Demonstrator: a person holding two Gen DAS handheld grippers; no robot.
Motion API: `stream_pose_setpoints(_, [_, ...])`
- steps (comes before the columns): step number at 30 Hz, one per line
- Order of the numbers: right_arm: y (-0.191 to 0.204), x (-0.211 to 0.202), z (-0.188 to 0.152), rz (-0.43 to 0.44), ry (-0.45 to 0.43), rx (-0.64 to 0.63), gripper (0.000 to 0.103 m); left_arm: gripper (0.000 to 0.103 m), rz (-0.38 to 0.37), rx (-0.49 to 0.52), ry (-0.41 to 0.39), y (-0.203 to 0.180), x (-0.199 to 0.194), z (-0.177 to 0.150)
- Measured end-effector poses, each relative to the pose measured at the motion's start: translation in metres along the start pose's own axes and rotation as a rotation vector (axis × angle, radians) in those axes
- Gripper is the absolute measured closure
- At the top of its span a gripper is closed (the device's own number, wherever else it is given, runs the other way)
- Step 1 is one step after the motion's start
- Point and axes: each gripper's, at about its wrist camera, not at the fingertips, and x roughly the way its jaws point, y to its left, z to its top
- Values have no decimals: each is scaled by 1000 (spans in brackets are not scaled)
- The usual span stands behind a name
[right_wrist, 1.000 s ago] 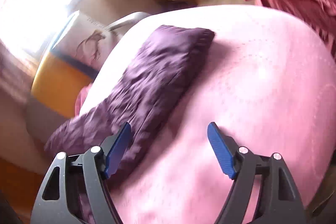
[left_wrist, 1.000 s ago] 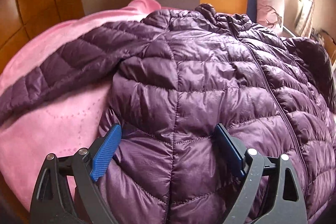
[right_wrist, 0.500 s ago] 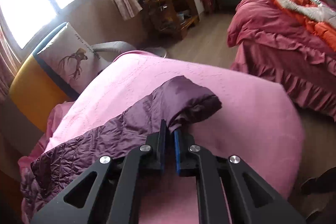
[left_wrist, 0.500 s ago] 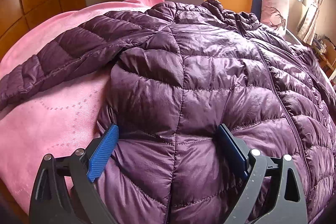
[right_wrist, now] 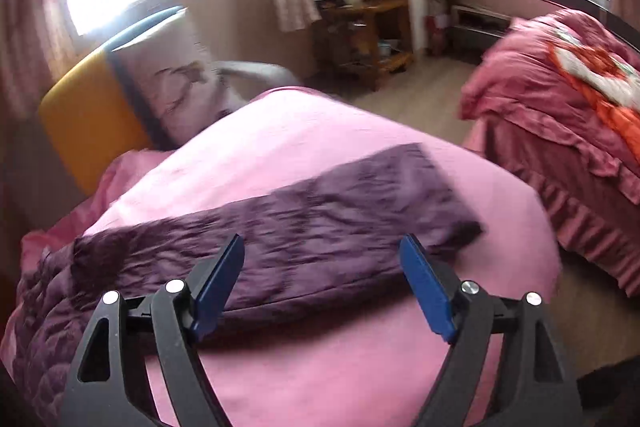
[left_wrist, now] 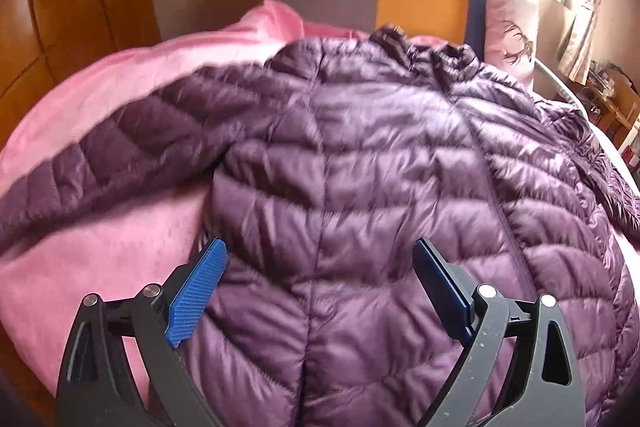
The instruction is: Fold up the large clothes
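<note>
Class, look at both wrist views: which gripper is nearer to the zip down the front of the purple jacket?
Left. The left gripper hangs over the jacket body beside the zip; the right gripper, jaws opening, is out over the sleeve.

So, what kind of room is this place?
Most likely a bedroom: a bed covered by a pink blanket, a second bed with dark pink ruffled bedding, and a pale printed pillow at the headboard.

No text, label, brand, number or sign can be read anywhere, neither on the purple jacket (left_wrist: 360, 163) nor on the pillow (left_wrist: 510, 27) at the bed's head.
</note>
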Motion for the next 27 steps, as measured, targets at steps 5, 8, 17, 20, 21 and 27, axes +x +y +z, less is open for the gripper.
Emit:
stream_pose_setpoints(5, [162, 49, -30, 277, 111, -305, 23, 10, 25, 38, -46, -6, 3, 12])
stream_pose_setpoints(8, [221, 98, -38, 298, 194, -353, 24, 10, 29, 24, -19, -2, 15, 10])
stream_pose_setpoints(17, [213, 215, -19, 46, 265, -302, 19, 6, -53, -78, 68, 14, 41, -11])
stream_pose_setpoints(20, [204, 202, -18, 71, 244, -275, 19, 4, -63, -78, 73, 17, 43, -11])
stream_pose_setpoints(21, [196, 192, -17, 84, 225, -265, 18, 4, -64, -79, 72, 17, 43, -11])
stream_pose_setpoints(27, [120, 113, -21, 130, 151, -126, 15, 4, -71, -83, 70, 18, 43, -11])
